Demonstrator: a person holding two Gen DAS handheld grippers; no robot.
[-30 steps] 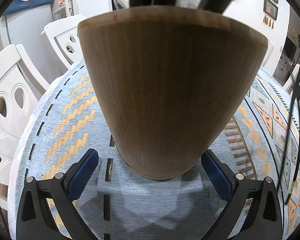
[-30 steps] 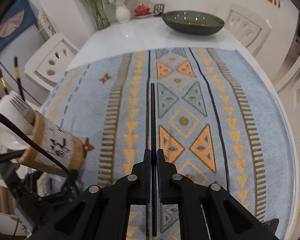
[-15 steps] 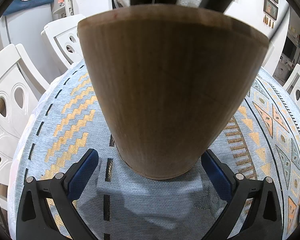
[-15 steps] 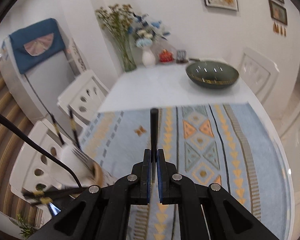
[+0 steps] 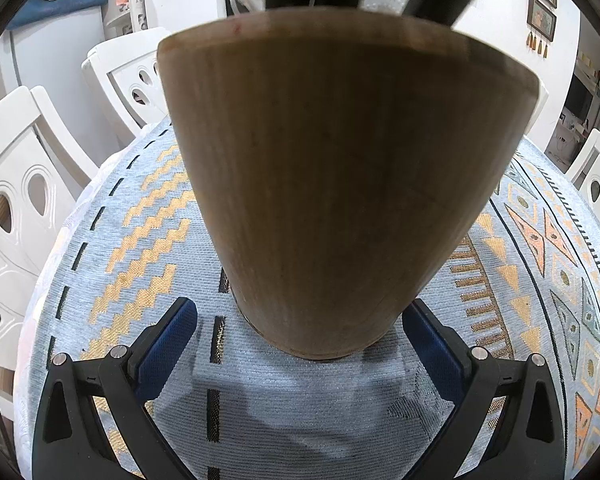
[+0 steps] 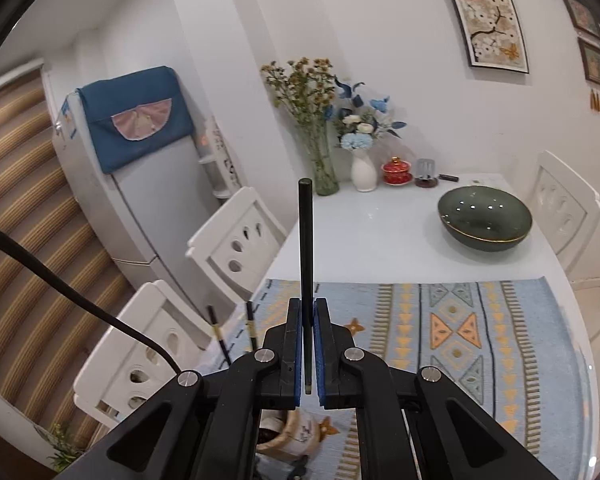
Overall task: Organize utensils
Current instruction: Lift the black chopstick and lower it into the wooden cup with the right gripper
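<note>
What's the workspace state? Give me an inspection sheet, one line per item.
Surface: patterned blue cloth over a white table.
Job's things: wooden utensil holder upright on the cloth; black chopstick held; two more chopsticks stand in the holder.
Clutter: green bowl, two flower vases, red lidded cup.
Grippers: left gripper open, fingers either side of the holder; right gripper shut on the chopstick.
Cables: black cable at left.
Surroundings: white chairs, fridge, framed pictures.
</note>
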